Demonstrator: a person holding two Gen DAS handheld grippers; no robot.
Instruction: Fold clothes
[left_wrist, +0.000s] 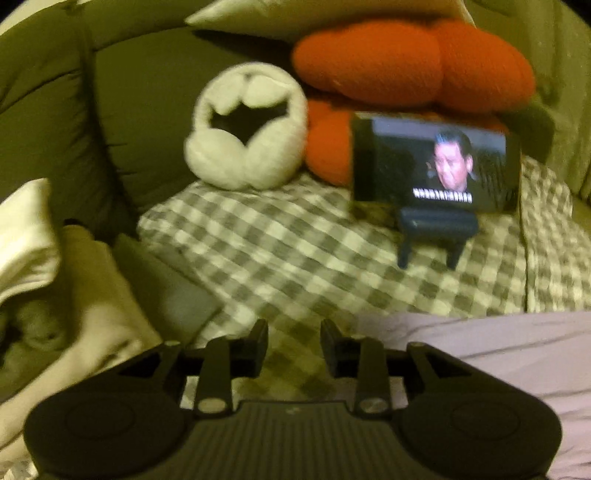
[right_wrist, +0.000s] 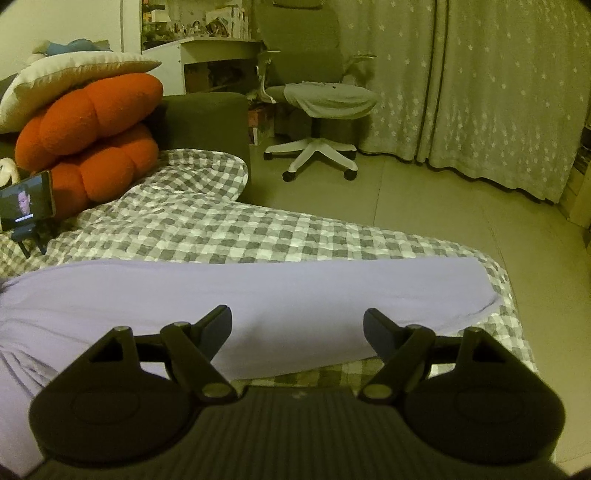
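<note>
A lavender garment (right_wrist: 258, 295) lies spread flat on the grey-and-white checked bedcover (right_wrist: 207, 229). In the right wrist view my right gripper (right_wrist: 297, 325) hovers over its near edge with the jaws wide apart and nothing between them. In the blurred left wrist view the same garment (left_wrist: 498, 354) shows at the lower right. My left gripper (left_wrist: 294, 339) stands over the checked cover (left_wrist: 295, 258), just left of the garment's edge, jaws partly apart with only the cover visible in the gap.
Two orange cushions (right_wrist: 88, 140) and a cream pillow (right_wrist: 70, 81) are stacked at the bed's head. A phone on a stand (left_wrist: 432, 166) plays video beside a white fluffy ring (left_wrist: 247, 125). Cream cloth (left_wrist: 55, 295) is piled at left. An office chair (right_wrist: 317, 99) and curtain (right_wrist: 480, 92) stand beyond.
</note>
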